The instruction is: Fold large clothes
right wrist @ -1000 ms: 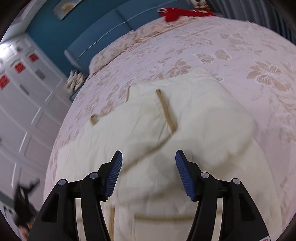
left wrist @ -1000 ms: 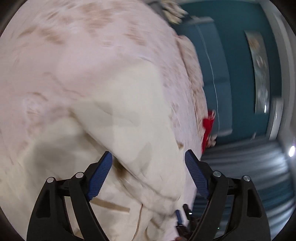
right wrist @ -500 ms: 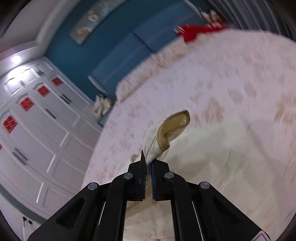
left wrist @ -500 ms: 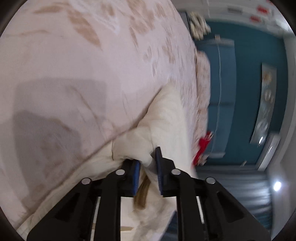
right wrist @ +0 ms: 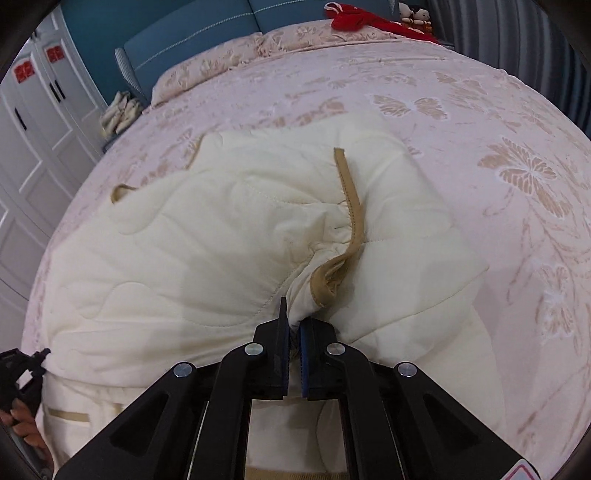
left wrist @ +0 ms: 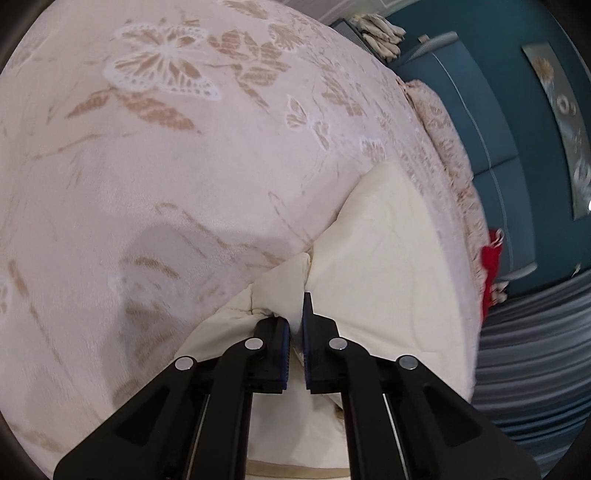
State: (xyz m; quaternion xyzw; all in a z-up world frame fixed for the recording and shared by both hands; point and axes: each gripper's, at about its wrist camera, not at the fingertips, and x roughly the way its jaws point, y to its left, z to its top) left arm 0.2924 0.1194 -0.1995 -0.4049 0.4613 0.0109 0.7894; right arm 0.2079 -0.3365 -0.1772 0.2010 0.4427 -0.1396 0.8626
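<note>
A large cream quilted garment (right wrist: 229, 243) with tan trim (right wrist: 351, 206) lies on the bed, its upper part folded over toward me. It also shows in the left wrist view (left wrist: 384, 258). My right gripper (right wrist: 293, 328) is shut on a bunched fold of the cream garment near the tan trim. My left gripper (left wrist: 295, 325) is shut on another edge of the same garment, its corner pinched between the blue pads. The left gripper also shows at the lower left edge of the right wrist view (right wrist: 22, 373).
The bed has a pink bedspread (left wrist: 166, 177) with tan butterfly patterns. A blue headboard (right wrist: 207, 33) and pillow (right wrist: 214, 70) are at the far end. A red item (right wrist: 354, 18) lies by the headboard. White wardrobe doors (right wrist: 33, 122) stand on the left.
Both grippers were open over the garment a second ago and have shut on its fabric. They have since drawn the gripped part over the rest, folding the garment.
</note>
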